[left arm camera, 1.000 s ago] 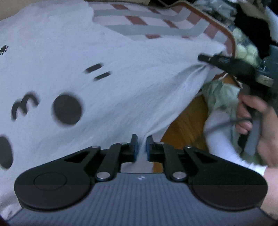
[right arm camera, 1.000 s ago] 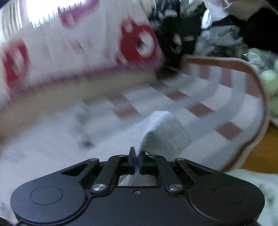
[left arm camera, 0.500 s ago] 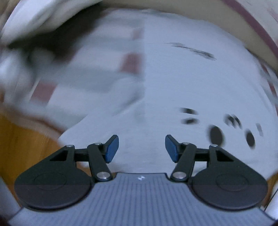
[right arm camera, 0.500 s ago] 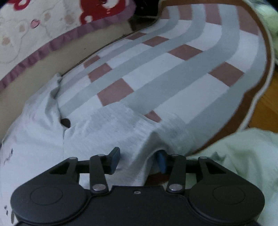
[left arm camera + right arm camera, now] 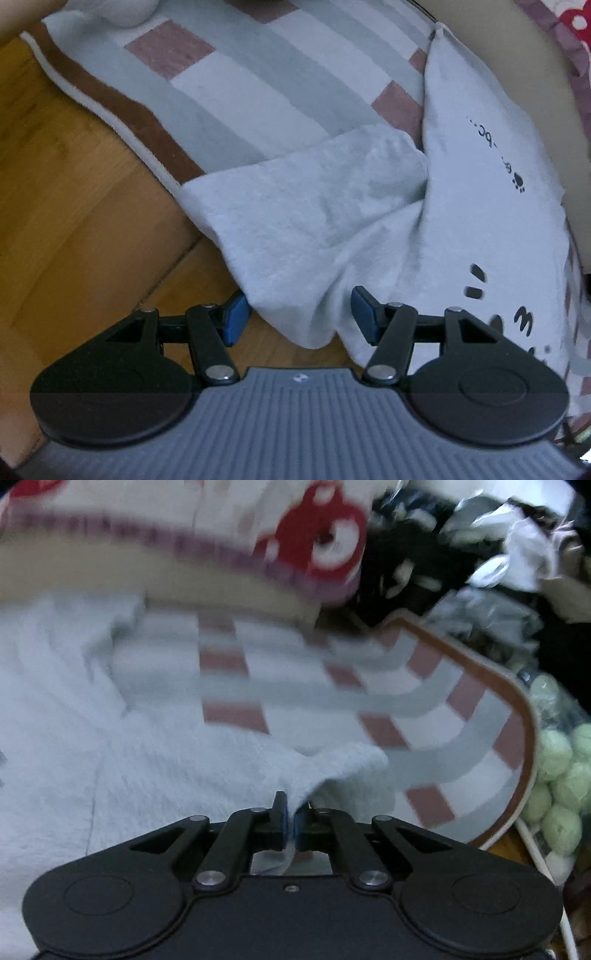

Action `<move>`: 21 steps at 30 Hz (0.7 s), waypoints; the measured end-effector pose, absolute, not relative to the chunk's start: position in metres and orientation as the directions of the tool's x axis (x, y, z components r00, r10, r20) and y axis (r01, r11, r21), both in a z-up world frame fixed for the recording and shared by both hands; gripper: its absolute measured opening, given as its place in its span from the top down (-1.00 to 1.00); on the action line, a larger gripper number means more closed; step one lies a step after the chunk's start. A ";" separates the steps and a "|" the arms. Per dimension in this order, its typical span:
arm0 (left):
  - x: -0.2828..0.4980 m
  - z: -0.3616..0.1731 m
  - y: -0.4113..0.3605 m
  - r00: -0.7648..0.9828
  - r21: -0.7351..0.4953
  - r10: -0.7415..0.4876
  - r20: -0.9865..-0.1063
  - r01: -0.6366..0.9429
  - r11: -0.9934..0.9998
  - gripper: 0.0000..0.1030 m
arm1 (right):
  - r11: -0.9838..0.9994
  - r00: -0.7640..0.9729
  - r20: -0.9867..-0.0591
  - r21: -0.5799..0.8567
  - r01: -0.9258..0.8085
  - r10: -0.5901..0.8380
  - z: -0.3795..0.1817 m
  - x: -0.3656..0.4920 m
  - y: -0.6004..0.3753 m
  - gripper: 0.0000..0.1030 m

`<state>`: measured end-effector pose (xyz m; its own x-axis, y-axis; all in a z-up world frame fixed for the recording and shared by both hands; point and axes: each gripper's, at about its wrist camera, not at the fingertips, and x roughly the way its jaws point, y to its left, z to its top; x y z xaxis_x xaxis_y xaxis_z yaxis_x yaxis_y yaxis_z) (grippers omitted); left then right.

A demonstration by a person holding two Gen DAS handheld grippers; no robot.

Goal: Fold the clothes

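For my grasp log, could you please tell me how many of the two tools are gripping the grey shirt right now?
1. The right tool is shut on a fold of the grey shirt. The left tool is open, straddling the shirt's sleeve corner without gripping it.

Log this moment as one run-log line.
left gripper: open, straddling sleeve | right gripper: shut on grey shirt | shirt lies on striped mat

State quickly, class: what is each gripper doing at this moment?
Left gripper: open, its fingers straddling a corner of the grey T-shirt, not clamped.
Right gripper: shut on the grey T-shirt's edge.
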<state>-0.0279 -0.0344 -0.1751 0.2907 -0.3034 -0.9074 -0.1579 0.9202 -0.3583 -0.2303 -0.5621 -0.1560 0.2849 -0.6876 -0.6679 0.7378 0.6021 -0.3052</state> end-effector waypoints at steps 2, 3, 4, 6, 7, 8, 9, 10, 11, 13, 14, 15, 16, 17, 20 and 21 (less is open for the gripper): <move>-0.031 -0.171 -0.033 0.324 -0.317 -0.251 -0.912 -0.169 0.933 -0.13 | 0.577 0.252 -0.680 -0.303 0.758 -0.688 -0.162 -0.231 -0.562 0.95; -0.031 -0.169 -0.033 0.346 -0.299 -0.226 -0.911 -0.175 0.938 -0.14 | 0.568 0.245 -0.677 -0.307 0.763 -0.694 -0.162 -0.232 -0.561 0.95; -0.029 -0.168 -0.033 0.369 -0.287 -0.210 -0.905 -0.167 0.943 -0.17 | 0.565 0.241 -0.678 -0.306 0.766 -0.694 -0.164 -0.233 -0.562 0.95; -0.026 -0.166 -0.034 0.413 -0.264 -0.184 -0.892 -0.147 0.953 -0.37 | 0.565 0.242 -0.689 -0.288 0.773 -0.683 -0.168 -0.233 -0.568 0.95; -0.024 -0.169 -0.036 0.424 -0.265 -0.185 -0.887 -0.139 0.954 -0.38 | 0.567 0.250 -0.703 -0.259 0.782 -0.665 -0.170 -0.235 -0.572 0.95; -0.021 -0.172 -0.037 0.432 -0.270 -0.190 -0.882 -0.131 0.954 -0.38 | 0.567 0.270 -0.718 -0.207 0.797 -0.642 -0.172 -0.239 -0.578 0.94; -0.019 -0.176 -0.039 0.440 -0.274 -0.195 -0.877 -0.123 0.954 -0.39 | 0.563 0.295 -0.727 -0.150 0.813 -0.620 -0.173 -0.245 -0.583 0.94; -0.017 -0.179 -0.041 0.455 -0.275 -0.198 -0.868 -0.109 0.955 -0.45 | 0.557 0.323 -0.731 -0.093 0.825 -0.601 -0.174 -0.252 -0.588 0.94; -0.014 -0.182 -0.044 0.472 -0.275 -0.201 -0.859 -0.093 0.957 -0.67 | 0.552 0.353 -0.731 -0.039 0.833 -0.585 -0.173 -0.259 -0.592 0.93; -0.009 -0.185 -0.048 0.482 -0.282 -0.225 -0.847 -0.048 0.958 -0.99 | 0.544 0.393 -0.729 0.033 0.838 -0.561 -0.175 -0.268 -0.596 0.93; -0.007 -0.185 -0.052 0.491 -0.274 -0.222 -0.843 -0.035 0.961 -0.99 | 0.540 0.410 -0.727 0.064 0.839 -0.551 -0.176 -0.271 -0.597 0.93; -0.005 -0.184 -0.054 0.507 -0.268 -0.220 -0.834 -0.023 0.963 -0.92 | 0.540 0.421 -0.725 0.080 0.838 -0.546 -0.177 -0.273 -0.597 0.93; -0.004 -0.183 -0.057 0.523 -0.264 -0.219 -0.823 -0.011 0.964 -0.75 | 0.545 0.424 -0.723 0.079 0.835 -0.545 -0.178 -0.272 -0.597 0.93; 0.000 -0.182 -0.058 0.546 -0.238 -0.200 -0.814 0.002 0.971 0.08 | 0.552 0.424 -0.722 0.069 0.831 -0.547 -0.178 -0.271 -0.596 0.93; 0.005 -0.162 -0.055 0.588 -0.198 -0.167 -0.791 0.012 0.980 0.90 | 0.567 0.423 -0.717 0.047 0.822 -0.554 -0.178 -0.267 -0.594 0.93; 0.000 -0.145 -0.050 0.640 -0.198 -0.152 -0.753 0.001 0.980 0.90 | 0.566 0.425 -0.714 0.049 0.823 -0.557 -0.178 -0.268 -0.594 0.93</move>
<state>0.0004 -0.0503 -0.1455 0.6401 -0.1522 -0.7531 0.0006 0.9803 -0.1976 -0.2677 -0.5940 -0.1780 0.4252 -0.5566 -0.7138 0.8230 0.5659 0.0490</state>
